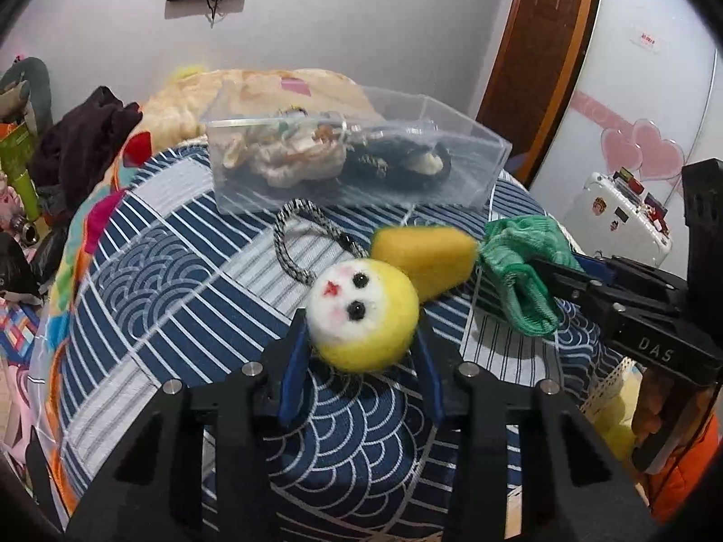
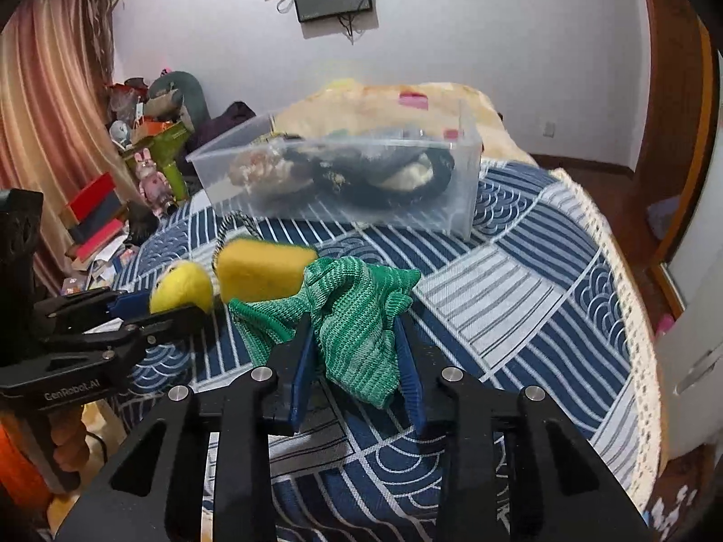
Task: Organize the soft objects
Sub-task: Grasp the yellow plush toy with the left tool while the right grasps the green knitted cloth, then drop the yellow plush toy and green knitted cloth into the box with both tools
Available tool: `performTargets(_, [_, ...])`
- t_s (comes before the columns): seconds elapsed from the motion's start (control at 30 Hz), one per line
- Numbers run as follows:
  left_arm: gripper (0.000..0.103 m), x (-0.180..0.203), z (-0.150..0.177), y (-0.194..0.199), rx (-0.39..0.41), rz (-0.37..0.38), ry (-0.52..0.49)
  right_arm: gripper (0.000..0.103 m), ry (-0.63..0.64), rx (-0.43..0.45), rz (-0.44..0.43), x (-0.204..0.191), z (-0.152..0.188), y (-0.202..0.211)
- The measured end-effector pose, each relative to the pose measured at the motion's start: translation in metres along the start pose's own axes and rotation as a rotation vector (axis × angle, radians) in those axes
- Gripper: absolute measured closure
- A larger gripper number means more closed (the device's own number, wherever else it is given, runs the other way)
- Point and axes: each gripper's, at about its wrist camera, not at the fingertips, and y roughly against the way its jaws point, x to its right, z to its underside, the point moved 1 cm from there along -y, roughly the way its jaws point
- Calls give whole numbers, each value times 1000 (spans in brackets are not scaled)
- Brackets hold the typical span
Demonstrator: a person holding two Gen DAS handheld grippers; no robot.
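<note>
My left tool [image 1: 361, 338] is closed on the round yellow plush head [image 1: 363, 314] and my right tool [image 2: 354, 352] is pinched onto the crumpled green knit cloth [image 2: 352, 316], both just in front of the clear plastic box [image 1: 452, 171] on the blue patterned bed cover [image 1: 180, 280]. The box already holds several soft things, a pale bundle and a dark one among them, so part of the sorting looks done. The head, its yellow felt body [image 1: 424, 262] with the black-and-white cord loop [image 1: 293, 244], and the cloth are all outside the box, so I judge lifting these in is what remains.
</note>
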Motion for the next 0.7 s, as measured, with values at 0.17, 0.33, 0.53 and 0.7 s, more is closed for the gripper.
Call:
performTargets(0.17, [60, -4, -15, 15, 52, -15, 1, 72, 1, 54, 15, 2, -11, 16])
performTargets(0.33, [60, -5, -35, 24, 104, -32, -18, 72, -5, 125, 23, 6, -29, 29])
performTargets(0.53, [60, -6, -65, 24, 165, -60, -32, 72, 38, 206, 49, 3, -59, 33])
performTargets(0.7, [60, -11, -91, 12, 180, -54, -27, 72, 63, 246, 73, 2, -79, 28])
